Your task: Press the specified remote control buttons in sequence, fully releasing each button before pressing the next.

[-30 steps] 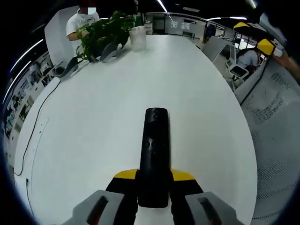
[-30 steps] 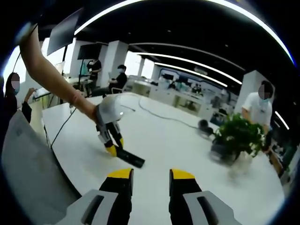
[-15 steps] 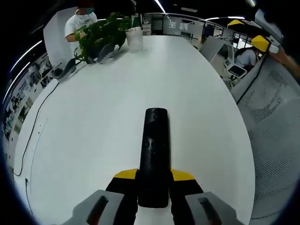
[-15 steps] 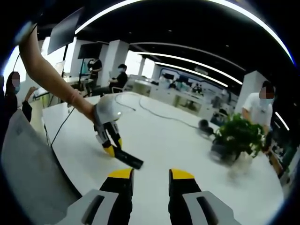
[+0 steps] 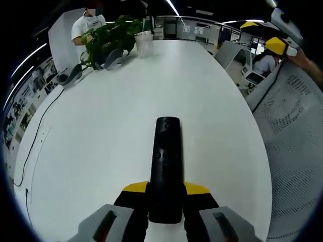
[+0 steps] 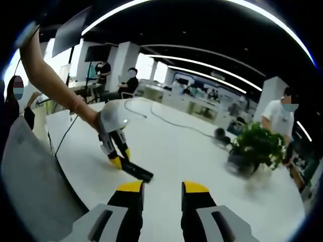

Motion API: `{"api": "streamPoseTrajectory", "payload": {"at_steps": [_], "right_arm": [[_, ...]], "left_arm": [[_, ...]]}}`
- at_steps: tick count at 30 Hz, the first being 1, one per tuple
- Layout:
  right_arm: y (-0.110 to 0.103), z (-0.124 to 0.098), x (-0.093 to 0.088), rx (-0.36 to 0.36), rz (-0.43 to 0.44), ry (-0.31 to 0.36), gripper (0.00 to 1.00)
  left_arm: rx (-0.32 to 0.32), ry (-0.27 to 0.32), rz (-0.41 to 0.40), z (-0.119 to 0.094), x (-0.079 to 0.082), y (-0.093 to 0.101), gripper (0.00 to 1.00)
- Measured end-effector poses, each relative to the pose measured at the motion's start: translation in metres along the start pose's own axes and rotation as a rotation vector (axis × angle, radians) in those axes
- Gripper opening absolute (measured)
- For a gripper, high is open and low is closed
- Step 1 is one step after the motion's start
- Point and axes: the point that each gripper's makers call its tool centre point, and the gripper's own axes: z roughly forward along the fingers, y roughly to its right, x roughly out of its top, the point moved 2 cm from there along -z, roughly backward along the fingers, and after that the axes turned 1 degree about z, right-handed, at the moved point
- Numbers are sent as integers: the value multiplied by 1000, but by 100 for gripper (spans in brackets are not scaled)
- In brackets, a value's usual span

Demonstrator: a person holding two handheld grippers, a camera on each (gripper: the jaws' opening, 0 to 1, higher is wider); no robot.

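A black remote control [image 5: 166,164] with small round buttons lies lengthwise between the yellow-tipped jaws of my left gripper [image 5: 165,189], which is shut on its near end just above the white table [image 5: 101,126]. From the right gripper view the same remote [image 6: 135,172] pokes out of the left gripper [image 6: 115,151], held by a person's bare arm [image 6: 53,85]. My right gripper [image 6: 162,188] hovers high above the table, some way from the remote. Its jaws stand apart with nothing between them.
A potted green plant [image 5: 112,33] and a clear ribbed cup [image 5: 144,43] stand at the table's far end. A thin cable [image 5: 38,141] runs along the left edge. A mesh chair back [image 5: 298,146] rises on the right. Several people stand or sit around the office.
The left gripper and remote have shifted slightly left in the right gripper view. Both cameras drifted a little; the grips are unchanged.
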Motion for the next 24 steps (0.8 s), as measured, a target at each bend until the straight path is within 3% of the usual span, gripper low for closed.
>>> {"api": "streamPoseTrajectory", "payload": {"at_steps": [24], "right_arm": [[-2,1,-2,7,-10,-14,25]], "left_arm": [[0,36,-3,-3,-4,19,25]]}}
